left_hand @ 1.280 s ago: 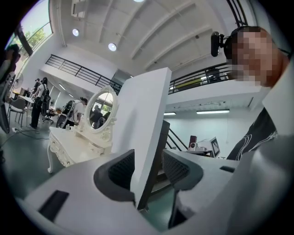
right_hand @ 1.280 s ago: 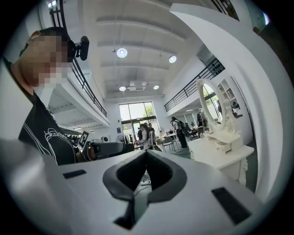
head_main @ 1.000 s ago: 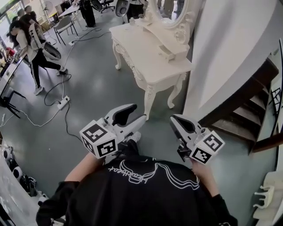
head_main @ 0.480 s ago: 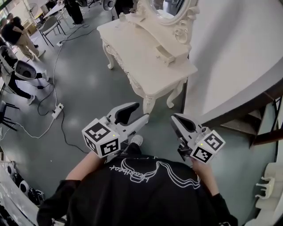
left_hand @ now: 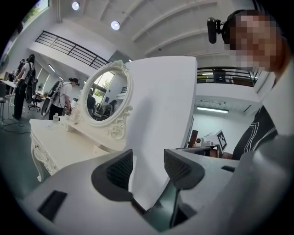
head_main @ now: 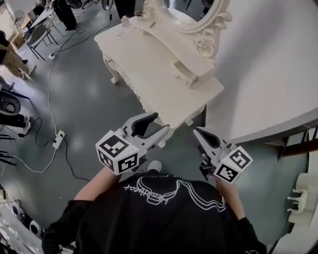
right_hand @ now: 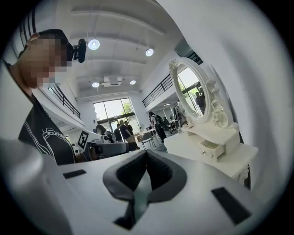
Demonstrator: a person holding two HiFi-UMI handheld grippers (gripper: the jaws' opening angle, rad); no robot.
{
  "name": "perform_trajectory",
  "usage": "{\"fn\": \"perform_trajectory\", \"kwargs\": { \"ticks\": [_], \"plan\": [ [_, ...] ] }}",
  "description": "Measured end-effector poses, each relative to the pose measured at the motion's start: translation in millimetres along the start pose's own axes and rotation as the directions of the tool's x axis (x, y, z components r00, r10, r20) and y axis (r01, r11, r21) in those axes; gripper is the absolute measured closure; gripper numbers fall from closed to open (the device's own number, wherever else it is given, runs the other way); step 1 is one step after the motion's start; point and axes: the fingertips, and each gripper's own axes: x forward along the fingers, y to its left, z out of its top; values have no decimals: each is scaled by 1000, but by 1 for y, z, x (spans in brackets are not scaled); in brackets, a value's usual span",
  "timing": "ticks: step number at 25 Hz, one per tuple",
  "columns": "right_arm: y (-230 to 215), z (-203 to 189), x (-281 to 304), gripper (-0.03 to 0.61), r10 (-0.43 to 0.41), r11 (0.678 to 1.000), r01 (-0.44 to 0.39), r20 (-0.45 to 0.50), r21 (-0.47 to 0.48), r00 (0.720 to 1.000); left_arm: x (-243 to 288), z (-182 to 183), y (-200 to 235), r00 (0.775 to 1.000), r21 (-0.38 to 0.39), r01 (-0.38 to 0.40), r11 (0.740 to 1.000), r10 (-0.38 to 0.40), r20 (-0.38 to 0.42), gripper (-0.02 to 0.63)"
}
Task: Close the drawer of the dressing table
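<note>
Cream-white and carved, the dressing table [head_main: 149, 54] stood at 12 o'clock in the head view, its far side against a white partition wall [head_main: 268, 59] that filled 2 o'clock. An oval mirror [head_main: 184, 10] in a scrolled frame rose from the raised shelf at the back of the table, and in that shelf the small drawer [head_main: 185, 74] sat pulled partly out, its front clear of the shelf face. Both tools were held low near the person's black shirt [head_main: 169, 213] at 6 o'clock, well apart from the table. The left gripper [head_main: 156, 125] pointed toward 1 o'clock with its jaws spread and nothing between them. The right gripper [head_main: 198, 133] pointed toward 11 o'clock with its jaws pressed together, pinching nothing. On the grey floor [head_main: 89, 109] at 9 o'clock lay a power strip [head_main: 58, 140] on a trailing cable
</note>
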Motion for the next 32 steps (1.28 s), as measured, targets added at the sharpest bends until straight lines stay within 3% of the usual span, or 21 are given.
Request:
{"fn": "perform_trajectory", "kwargs": {
  "ticks": [14, 23, 28, 32],
  "plan": [
    [-55, 4, 32, 574, -130, 991, 131, -17, 30, 991, 66, -7, 87, 994, 54, 26, 998, -19, -112, 414],
    [-119, 16, 39, 574, -126, 990, 126, -16, 62, 992, 128, -32, 125, 979, 98, -17, 995, 36, -201, 414],
    [-157, 24, 49, 574, -106, 991, 107, -23, 85, 994, 163, -42, 154, 968, 97, -60, 994, 81, -237, 414],
    [-185, 24, 53, 574, -105, 988, 109, -40, 108, 994, 189, -51, 178, 958, 55, -96, 994, 107, -267, 414]
  ]
}}
